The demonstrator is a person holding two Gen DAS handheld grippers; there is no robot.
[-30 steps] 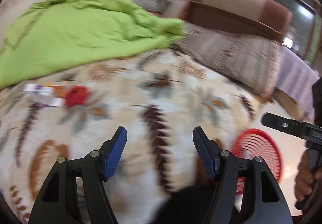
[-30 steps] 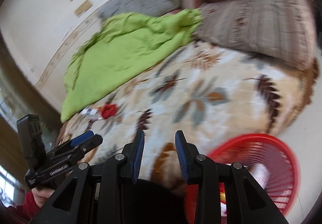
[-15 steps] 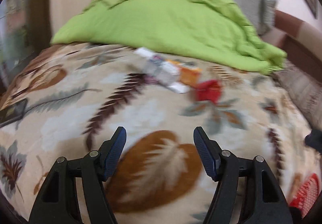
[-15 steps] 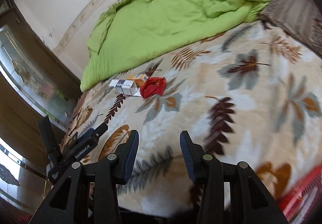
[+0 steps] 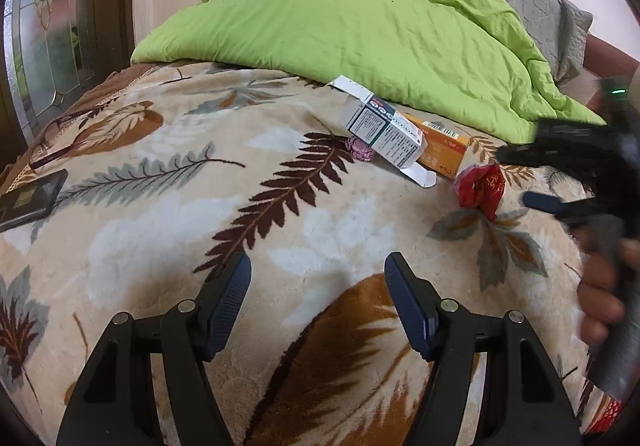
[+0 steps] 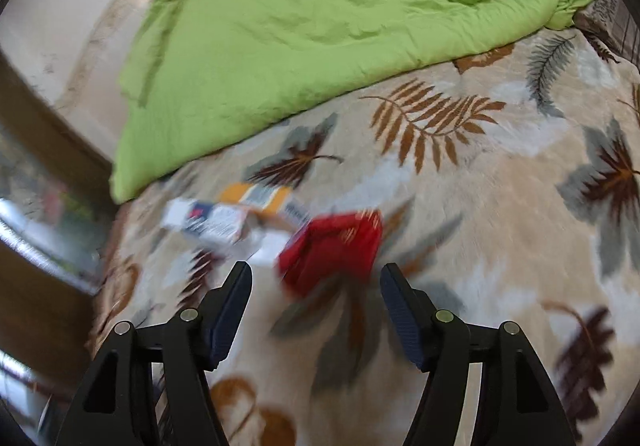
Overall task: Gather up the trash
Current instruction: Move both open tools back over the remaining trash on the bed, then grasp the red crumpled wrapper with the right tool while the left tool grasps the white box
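Trash lies on a leaf-patterned blanket (image 5: 168,205): a white carton (image 5: 386,133) with open flaps, an orange carton (image 5: 442,149) behind it, a crumpled red wrapper (image 5: 482,189) and a small pink scrap (image 5: 360,148). My left gripper (image 5: 318,278) is open over bare blanket, well short of the cartons. My right gripper (image 6: 316,284) has its jaws opening, empty, with the blurred red wrapper (image 6: 332,250) just beyond its tips; white carton (image 6: 204,221) and orange carton (image 6: 256,195) lie left of it. In the left wrist view the right gripper (image 5: 560,181) appears blurred beside the wrapper, held by a hand (image 5: 604,294).
A rumpled green duvet (image 5: 360,17) covers the far half of the bed. A dark flat box (image 5: 30,199) lies at the blanket's left edge. A glass-panelled wooden door (image 5: 52,25) stands to the left. A grey pillow (image 5: 536,5) sits at the far right.
Both grippers swung from the red basket side toward the trash pile. The right gripper's jaws widened and closed in on the red wrapper. The left gripper's opening is unchanged.
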